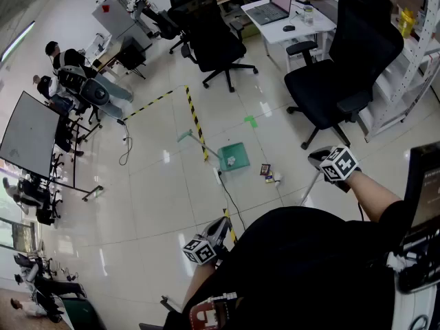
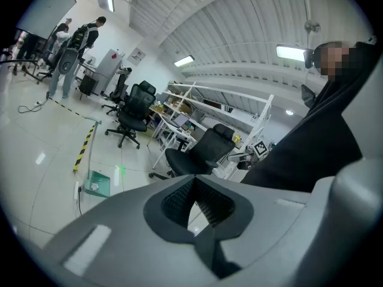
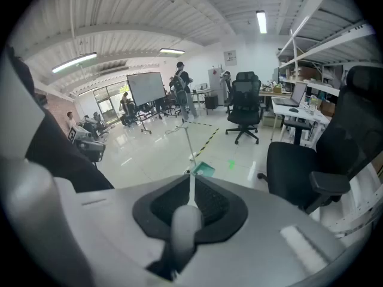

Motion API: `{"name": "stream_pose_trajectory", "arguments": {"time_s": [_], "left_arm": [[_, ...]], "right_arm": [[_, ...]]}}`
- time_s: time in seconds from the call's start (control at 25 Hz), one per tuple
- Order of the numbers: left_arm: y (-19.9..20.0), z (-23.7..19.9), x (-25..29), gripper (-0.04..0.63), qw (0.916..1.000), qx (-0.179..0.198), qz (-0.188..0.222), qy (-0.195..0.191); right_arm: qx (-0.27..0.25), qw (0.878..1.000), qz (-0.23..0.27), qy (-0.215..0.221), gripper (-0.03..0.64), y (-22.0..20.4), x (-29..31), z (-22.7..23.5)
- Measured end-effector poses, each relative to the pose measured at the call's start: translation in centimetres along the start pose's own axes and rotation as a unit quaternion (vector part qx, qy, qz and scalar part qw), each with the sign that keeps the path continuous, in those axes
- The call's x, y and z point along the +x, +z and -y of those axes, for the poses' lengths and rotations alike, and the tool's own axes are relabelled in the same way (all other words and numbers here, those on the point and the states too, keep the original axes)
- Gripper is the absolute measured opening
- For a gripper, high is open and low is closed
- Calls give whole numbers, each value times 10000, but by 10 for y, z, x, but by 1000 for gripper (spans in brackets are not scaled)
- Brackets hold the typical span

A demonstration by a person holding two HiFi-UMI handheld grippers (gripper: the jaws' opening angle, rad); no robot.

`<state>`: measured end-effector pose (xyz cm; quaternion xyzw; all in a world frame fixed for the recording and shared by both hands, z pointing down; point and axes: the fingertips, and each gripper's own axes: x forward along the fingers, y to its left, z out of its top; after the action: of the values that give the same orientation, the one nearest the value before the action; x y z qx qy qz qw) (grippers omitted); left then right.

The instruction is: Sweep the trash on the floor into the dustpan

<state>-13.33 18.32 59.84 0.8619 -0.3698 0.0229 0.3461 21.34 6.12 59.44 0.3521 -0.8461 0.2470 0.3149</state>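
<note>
A green dustpan [image 1: 234, 157] stands on the white tiled floor, its long handle [image 1: 192, 137] leaning up and to the left, with a white scrap inside it. Small trash [image 1: 266, 170] lies on the floor just right of it. My right gripper [image 1: 324, 159] is shut on a pale broom handle [image 1: 309, 188] that slants down toward my body; the broom head is hidden. In the right gripper view the handle [image 3: 185, 223] fills the jaws of the right gripper [image 3: 190, 203], with the dustpan [image 3: 203, 170] beyond. My left gripper [image 1: 218, 227] is low by my body, shut and empty [image 2: 196, 207]; its view shows the dustpan [image 2: 99, 183] far off.
Yellow-black tape [image 1: 196, 124] and a cable [image 1: 230, 201] run across the floor by the dustpan. Black office chairs [image 1: 344, 67] [image 1: 213, 40] stand behind, with a desk and laptop [image 1: 273, 9] and a white shelf rack [image 1: 412, 67]. People [image 1: 62, 67] and a screen [image 1: 27, 133] are at left.
</note>
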Motion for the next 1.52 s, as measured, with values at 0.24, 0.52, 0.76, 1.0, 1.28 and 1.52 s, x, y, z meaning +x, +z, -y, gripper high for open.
{"name": "stream_pose_trajectory", "arguments": {"time_s": [0.24,0.52,0.76,1.0,1.28,1.52], "left_arm": [[-2,12,21,2,10000,38,31,15],[-4,12,40,1,9999,92,-7,-127],[15,-26,52,0,9997,-58,28,-246],[44,-122,78,0,9984,-243,-32,-508],[113,-226,101,0,9928,-506,-380,-1014],[145,-296,102,0,9915,-773,-619,-844]], "right_arm": [[-104,9996,245,-25,23,32,-10,23],[-401,9984,382,-117,21,68,-5,32],[-546,9976,352,-226,20,112,20,36],[-542,9979,212,-268,18,169,89,37],[-173,9986,-175,-461,18,241,184,49],[-84,9986,-379,-359,18,298,251,63]]}}
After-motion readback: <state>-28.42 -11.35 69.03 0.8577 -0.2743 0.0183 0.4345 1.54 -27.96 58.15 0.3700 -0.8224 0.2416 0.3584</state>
